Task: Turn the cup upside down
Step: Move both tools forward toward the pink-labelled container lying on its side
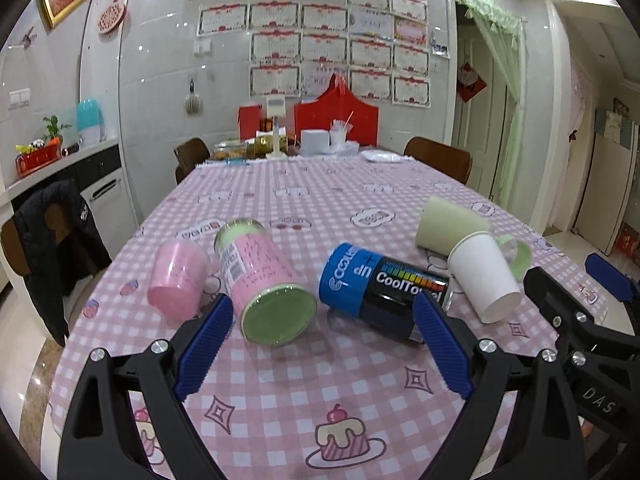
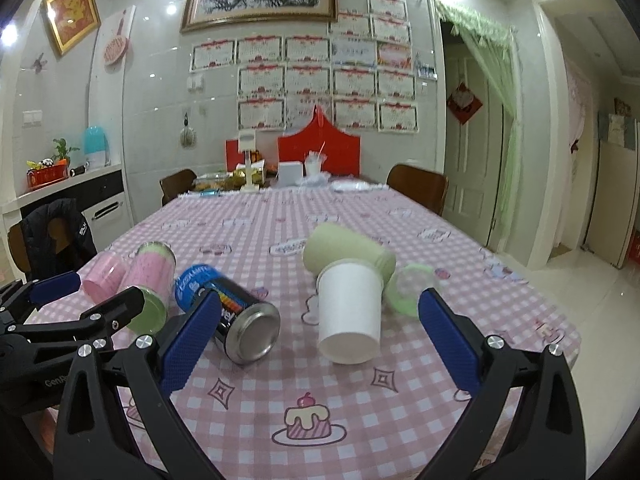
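Several cups and cans lie on their sides on the pink checked tablecloth (image 1: 320,400). From left: a pink plastic cup (image 1: 176,280), a pink can with green ends (image 1: 264,284), a blue and black CoolTowel can (image 1: 380,292), a white paper cup (image 1: 484,280), a pale green cup (image 1: 448,228) behind it and a clear green cup (image 1: 516,254). My left gripper (image 1: 324,340) is open and empty just in front of the two cans. My right gripper (image 2: 320,340) is open and empty, with the white paper cup (image 2: 350,316) lying between and just beyond its fingers.
Red boxes, a white box (image 1: 316,142) and food containers crowd the table's far end. Brown chairs (image 1: 440,158) stand at both far sides, and a chair with a black jacket (image 1: 60,248) at the left. The table edge runs close on the right (image 2: 560,320).
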`<state>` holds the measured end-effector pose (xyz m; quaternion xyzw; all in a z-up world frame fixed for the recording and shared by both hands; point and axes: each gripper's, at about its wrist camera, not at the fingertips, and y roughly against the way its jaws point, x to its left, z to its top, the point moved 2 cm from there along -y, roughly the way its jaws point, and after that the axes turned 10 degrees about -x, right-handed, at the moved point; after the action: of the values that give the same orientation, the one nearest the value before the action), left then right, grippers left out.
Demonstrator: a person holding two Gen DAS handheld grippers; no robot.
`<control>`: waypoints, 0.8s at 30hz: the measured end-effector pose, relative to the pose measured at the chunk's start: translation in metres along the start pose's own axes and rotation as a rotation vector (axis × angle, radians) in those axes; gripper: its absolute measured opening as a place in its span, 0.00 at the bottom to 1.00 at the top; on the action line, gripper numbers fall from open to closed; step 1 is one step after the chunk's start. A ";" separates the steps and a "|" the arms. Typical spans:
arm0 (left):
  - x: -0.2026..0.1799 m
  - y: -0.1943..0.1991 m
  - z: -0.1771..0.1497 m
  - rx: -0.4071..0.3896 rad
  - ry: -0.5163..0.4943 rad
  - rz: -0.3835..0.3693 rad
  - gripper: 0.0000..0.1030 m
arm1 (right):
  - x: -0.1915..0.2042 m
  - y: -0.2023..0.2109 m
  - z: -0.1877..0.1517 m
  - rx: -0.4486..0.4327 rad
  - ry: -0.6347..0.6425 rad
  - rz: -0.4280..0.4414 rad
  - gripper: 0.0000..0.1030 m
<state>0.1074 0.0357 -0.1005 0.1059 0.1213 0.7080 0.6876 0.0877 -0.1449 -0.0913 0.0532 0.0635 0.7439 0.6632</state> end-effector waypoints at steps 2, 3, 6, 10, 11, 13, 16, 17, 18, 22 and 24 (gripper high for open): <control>0.000 -0.004 -0.001 0.016 0.004 0.003 0.88 | -0.002 -0.004 -0.002 0.011 -0.007 0.000 0.92; -0.001 -0.007 -0.002 0.027 0.004 0.002 0.88 | -0.004 -0.005 -0.003 0.014 -0.008 -0.001 0.92; -0.006 -0.013 -0.002 0.037 0.005 -0.010 0.88 | -0.013 -0.010 -0.002 0.024 -0.018 -0.012 0.92; -0.007 -0.024 -0.005 0.062 0.008 -0.006 0.88 | -0.020 -0.016 -0.003 0.036 -0.027 -0.022 0.92; -0.004 -0.027 -0.005 0.069 0.013 0.001 0.88 | -0.020 -0.018 -0.004 0.037 -0.029 -0.021 0.92; 0.004 -0.035 -0.006 0.098 0.034 0.026 0.88 | -0.017 -0.023 -0.004 0.045 -0.033 -0.009 0.92; 0.016 -0.045 -0.007 0.122 0.050 0.059 0.88 | -0.007 -0.032 -0.003 0.053 -0.030 0.010 0.92; 0.020 -0.048 -0.007 0.128 0.048 0.069 0.88 | -0.003 -0.035 -0.003 0.052 -0.031 0.019 0.92; 0.023 -0.051 -0.006 0.137 0.048 0.082 0.88 | 0.001 -0.038 -0.002 0.050 -0.032 0.025 0.92; 0.037 -0.067 -0.004 0.171 0.070 0.096 0.88 | 0.011 -0.051 0.002 0.057 -0.035 0.048 0.92; 0.040 -0.076 -0.002 0.184 0.077 0.097 0.88 | 0.014 -0.056 0.003 0.059 -0.038 0.051 0.92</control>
<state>0.1774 0.0775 -0.1270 0.1469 0.2071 0.7298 0.6347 0.1414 -0.1242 -0.0978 0.0887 0.0715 0.7572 0.6432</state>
